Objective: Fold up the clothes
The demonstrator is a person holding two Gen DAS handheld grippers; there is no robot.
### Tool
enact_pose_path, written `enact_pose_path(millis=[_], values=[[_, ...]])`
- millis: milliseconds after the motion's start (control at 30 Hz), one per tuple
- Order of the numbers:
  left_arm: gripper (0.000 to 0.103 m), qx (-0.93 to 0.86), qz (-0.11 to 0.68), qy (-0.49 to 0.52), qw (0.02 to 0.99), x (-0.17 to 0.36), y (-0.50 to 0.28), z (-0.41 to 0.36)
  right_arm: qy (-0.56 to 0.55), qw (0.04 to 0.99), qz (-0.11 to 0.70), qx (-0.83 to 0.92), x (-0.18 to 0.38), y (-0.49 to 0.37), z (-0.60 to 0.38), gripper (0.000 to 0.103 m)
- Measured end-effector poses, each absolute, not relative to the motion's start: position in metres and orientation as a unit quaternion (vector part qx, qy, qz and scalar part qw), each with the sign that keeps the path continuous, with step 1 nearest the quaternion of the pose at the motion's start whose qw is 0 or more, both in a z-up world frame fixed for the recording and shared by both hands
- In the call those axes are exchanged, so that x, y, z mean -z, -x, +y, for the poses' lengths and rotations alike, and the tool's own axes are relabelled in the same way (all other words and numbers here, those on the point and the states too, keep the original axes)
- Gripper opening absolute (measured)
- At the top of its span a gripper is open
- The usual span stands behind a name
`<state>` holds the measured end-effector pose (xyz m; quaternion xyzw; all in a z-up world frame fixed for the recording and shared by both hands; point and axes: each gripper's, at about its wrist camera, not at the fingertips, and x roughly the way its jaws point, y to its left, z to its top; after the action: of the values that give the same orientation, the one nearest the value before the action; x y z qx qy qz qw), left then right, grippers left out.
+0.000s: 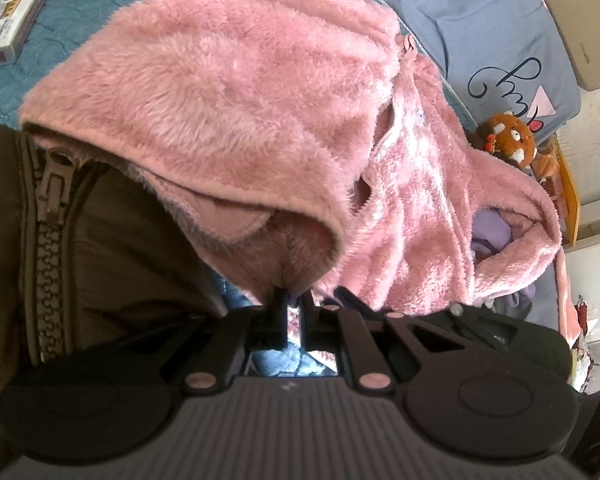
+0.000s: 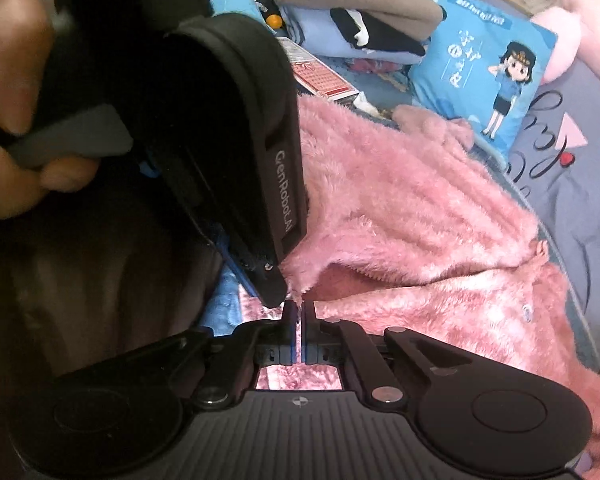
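Through my left wrist camera, my left gripper [image 1: 294,304] points steeply down, its jaws pinched nearly together on a fold of the pink fleece jacket [image 1: 236,92]. The cloth rises from the fingertips at 6 o'clock and drapes up toward 12, filling the middle of the view. Its zipper line [image 1: 396,112] runs down at about 2 o'clock. At 9 o'clock lies a dark olive jacket [image 1: 132,232] with a heavy zipper [image 1: 50,216]. Playing-card boxes [image 1: 12,20] sit on the blue quilt [image 1: 56,36] at 10 to 11 o'clock, and a small brown plush toy [image 1: 508,138] rests at 3 o'clock beside a grey-blue pillow [image 1: 496,28].

Through my right wrist camera, my right gripper [image 2: 298,314] also tilts down, jaws drawn almost shut with a thin edge of the same pink fleece jacket [image 2: 412,208] caught between the pads. My left gripper [image 2: 276,292] comes in from 10 o'clock, its tip just beside my right fingertips, and my left hand [image 2: 12,92] wraps its handle at 9 o'clock. The fleece spreads from the centre out to 4 o'clock. A blue cartoon cushion [image 2: 484,60] lies at 1 o'clock, and a pile of clothes [image 2: 360,16] at 12.
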<state>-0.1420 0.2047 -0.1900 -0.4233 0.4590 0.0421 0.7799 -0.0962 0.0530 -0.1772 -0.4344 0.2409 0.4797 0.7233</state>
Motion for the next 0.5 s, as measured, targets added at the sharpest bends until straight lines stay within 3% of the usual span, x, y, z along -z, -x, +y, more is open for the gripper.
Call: enact_pose_path(millis=[367, 500], values=[[0.008, -0.04, 0.454, 0.432, 0.778, 0.19, 0.145, 0.207, 0.476, 0.736, 0.204, -0.436, 0.187, 0.091, 0.064, 0.001], [0.008, -0.041, 0.458, 0.429, 0.778, 0.19, 0.145, 0.207, 0.394, 0.772, 0.256, -0.429, 0.166, 0.053, 0.055, 0.0]])
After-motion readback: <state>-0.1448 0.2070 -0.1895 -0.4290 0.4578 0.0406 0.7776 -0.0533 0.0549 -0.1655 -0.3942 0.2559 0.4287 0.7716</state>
